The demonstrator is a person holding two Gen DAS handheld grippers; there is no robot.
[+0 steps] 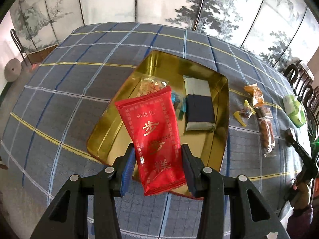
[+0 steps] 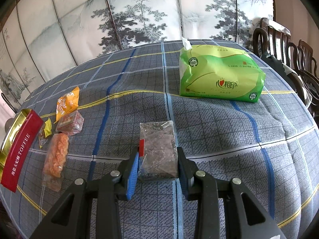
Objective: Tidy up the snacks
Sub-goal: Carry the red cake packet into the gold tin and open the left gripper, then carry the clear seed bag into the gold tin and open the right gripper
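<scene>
a red packet (image 1: 154,139) was clamped by the left gripper (image 1: 157,153) over the tin (image 1: 223,103), a dark bar (image 2: 158,153) by the right gripper (image 2: 158,159); release into it was called for next.

Left wrist: I look steeply down, close over the gold tin (image 1: 223,99) | Right wrist: I look down-forward; both views share the snacks beside that tin and the green tissue pack (image 2: 219,73).

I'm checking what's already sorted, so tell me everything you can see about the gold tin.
The gold tin is a shallow, shiny metal box with rounded corners, lid off, resting flat on the plaid tablecloth. Its outer wall is red, printed TOFFEE. Inside lie a grey-and-navy packet, a clear snack bag and a blue-wrapped piece. The left gripper holds a red packet above it.
</scene>
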